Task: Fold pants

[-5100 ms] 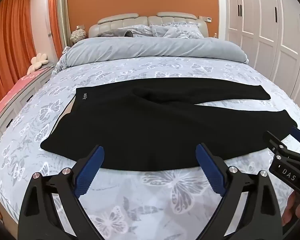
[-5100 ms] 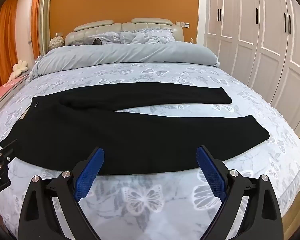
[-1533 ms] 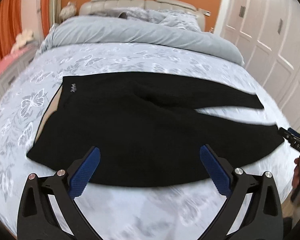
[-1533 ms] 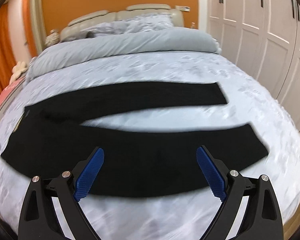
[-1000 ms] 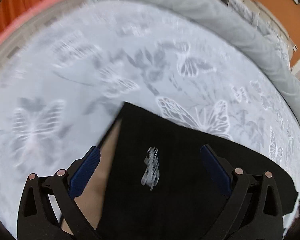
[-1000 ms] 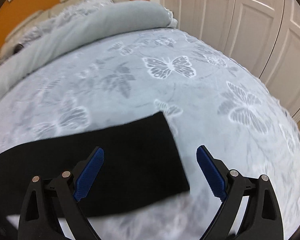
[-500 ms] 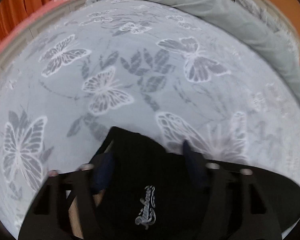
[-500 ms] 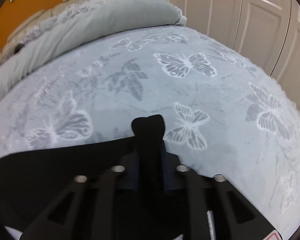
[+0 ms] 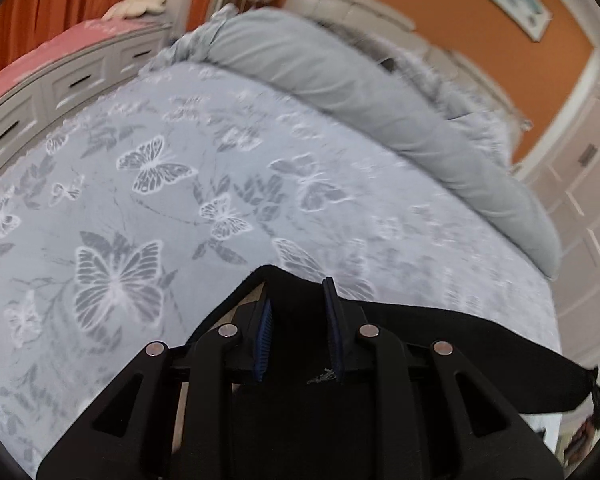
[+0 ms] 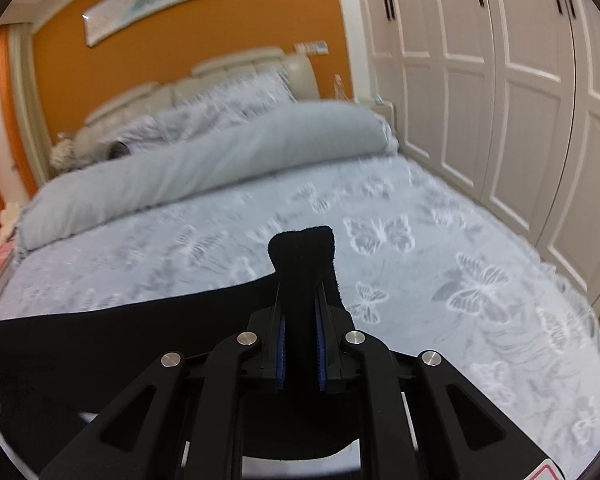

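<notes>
Left gripper (image 9: 298,316) clamped on the waist corner of the black pants (image 9: 440,344); blue pads close together with a bunched peak of fabric standing up between and just ahead of them. A strip of tan lining visible at the left of the pinch. Small pale logo on the cloth just behind the pads. Corner grip, judged chosen so the waistband edge follows as one line when carried.

Right gripper (image 10: 300,344) clamped on the cuff end of a leg of the pants (image 10: 100,340); pads nearly together, a tongue of black fabric poking forward past the tips. Rest of that leg trailing away to the left of the gripper, low over the bed cover (image 10: 480,280).

Both ends of the far edge thus pinched at once: judged the start of a lengthwise fold, one leg to be laid over the other. Cloth taut-looking between the two grips in the left view, running off to the right of the gripper.

Ahead of both grippers: butterfly-print cover, then rolled grey duvet (image 9: 360,80), well apart from the pants. Both views blurred.

Risk, judged: uneven pull would skew the fold line.
</notes>
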`<state>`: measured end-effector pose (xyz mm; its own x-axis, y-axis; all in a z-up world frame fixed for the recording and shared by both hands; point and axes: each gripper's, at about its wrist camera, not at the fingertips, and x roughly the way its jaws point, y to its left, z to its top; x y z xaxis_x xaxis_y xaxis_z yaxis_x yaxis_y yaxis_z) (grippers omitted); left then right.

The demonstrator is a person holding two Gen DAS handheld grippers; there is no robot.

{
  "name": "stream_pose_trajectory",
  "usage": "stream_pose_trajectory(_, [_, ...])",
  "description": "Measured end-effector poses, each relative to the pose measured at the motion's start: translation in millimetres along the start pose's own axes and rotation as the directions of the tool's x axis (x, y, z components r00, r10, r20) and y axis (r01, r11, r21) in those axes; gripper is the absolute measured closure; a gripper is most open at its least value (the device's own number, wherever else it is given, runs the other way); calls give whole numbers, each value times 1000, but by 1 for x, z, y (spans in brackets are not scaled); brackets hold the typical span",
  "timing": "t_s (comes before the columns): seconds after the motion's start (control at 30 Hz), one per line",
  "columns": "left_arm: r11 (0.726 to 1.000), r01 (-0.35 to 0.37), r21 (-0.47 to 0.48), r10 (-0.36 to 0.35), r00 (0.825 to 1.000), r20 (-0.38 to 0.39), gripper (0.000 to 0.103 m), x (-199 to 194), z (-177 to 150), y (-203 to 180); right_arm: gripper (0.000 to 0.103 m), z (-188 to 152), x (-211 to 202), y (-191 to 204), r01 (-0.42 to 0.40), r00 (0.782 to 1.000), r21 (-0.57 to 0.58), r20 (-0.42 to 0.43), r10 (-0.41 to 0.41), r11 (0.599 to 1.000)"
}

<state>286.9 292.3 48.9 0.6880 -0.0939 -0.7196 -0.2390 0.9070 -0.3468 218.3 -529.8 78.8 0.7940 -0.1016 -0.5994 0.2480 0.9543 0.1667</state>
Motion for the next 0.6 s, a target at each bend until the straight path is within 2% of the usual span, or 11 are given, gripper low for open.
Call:
stream_pose_trajectory(0.17, [995,30,91,-33,999,29,80,-71,-41,4,93,-17,-62,-17,-28,999,-44,22,29,999])
stream_pose_trajectory(0.3, [992,12,129,-12,1000,-4,80,-99,-85,26,93,-56,-91,-40,-45,999,-77,-23,43,996])
stream_pose_trajectory(0.43, [993,-14,120,24,997,-76,79,-97,-131,59,93,-106,-92,-57,-52,993,-118,-115,38,992])
stream_pose_trajectory(0.53, [993,-45,108,61,987,-146,78,-78,-166,84,92,-151,-82,-66,-43,983,-125,-180,20,991])
stream_pose_trajectory(0.6, [990,-84,110,101,981,-168,75,-65,-186,95,87,-180,-72,-73,-26,974,-104,-225,2,994])
